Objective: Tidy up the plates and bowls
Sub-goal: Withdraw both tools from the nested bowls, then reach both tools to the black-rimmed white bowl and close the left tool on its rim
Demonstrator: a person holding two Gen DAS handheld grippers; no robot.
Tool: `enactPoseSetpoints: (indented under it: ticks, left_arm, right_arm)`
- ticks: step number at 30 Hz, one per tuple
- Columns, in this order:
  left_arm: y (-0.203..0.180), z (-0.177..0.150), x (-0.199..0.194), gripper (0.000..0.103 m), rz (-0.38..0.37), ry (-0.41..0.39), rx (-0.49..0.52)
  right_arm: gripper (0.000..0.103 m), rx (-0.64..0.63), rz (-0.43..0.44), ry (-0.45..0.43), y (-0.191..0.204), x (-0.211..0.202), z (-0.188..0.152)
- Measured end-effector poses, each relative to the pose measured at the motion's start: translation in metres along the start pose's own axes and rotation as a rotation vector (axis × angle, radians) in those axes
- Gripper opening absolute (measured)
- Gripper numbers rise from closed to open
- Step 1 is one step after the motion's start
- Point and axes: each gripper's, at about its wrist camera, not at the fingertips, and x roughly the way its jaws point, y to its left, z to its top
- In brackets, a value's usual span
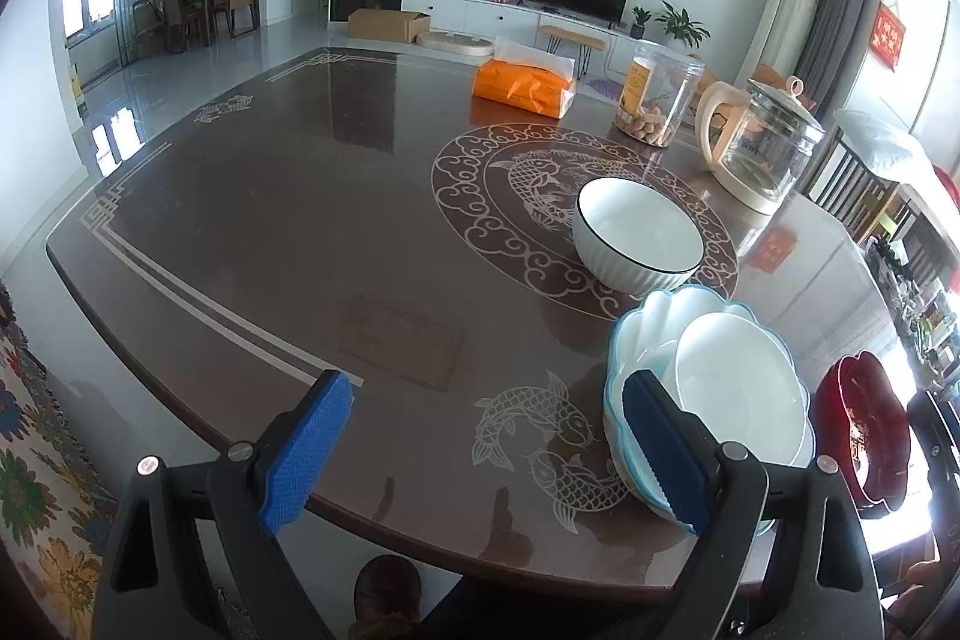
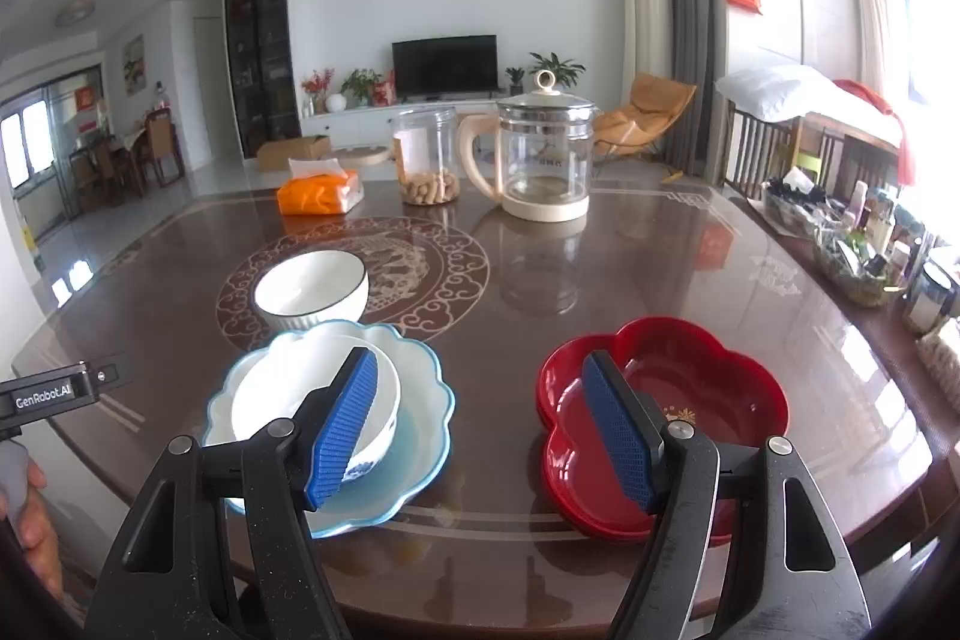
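Note:
A light blue scalloped plate (image 2: 420, 394) lies near the table's front edge with a small white bowl (image 2: 282, 400) inside it. They also show in the left wrist view: the plate (image 1: 642, 334), the bowl (image 1: 738, 382). A ribbed white bowl with a dark rim (image 2: 312, 289) (image 1: 636, 232) stands behind them. A red flower-shaped plate (image 2: 708, 382) (image 1: 870, 418) lies to the right. My left gripper (image 1: 480, 454) is open and empty, left of the blue plate. My right gripper (image 2: 486, 430) is open and empty, above the gap between the blue and red plates.
A glass kettle (image 2: 543, 160), a clear jar of snacks (image 2: 429, 160) and an orange tissue pack (image 2: 318, 193) stand at the table's far side. Baskets of small items (image 2: 852, 256) line the right edge. The dark patterned table (image 1: 300, 232) stretches left.

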Motion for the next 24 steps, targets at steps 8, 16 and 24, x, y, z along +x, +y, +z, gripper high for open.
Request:
enactPoseSetpoints:
  ticks: [8,16,24]
  left_arm:
    - [0.007,-0.004,0.004,0.092,0.005,0.019,-0.021]
    - [0.01,-0.008,0.007,0.092,0.005,0.037,-0.026]
    - [0.015,-0.012,0.011,0.092,0.008,0.054,-0.034]
  right_arm:
    - [0.074,0.003,0.004,-0.004,0.0,-0.002,0.0]
    - [0.074,-0.006,0.009,-0.002,0.004,-0.004,-0.001]
    - [0.075,-0.008,0.009,0.001,0.006,-0.005,-0.002]
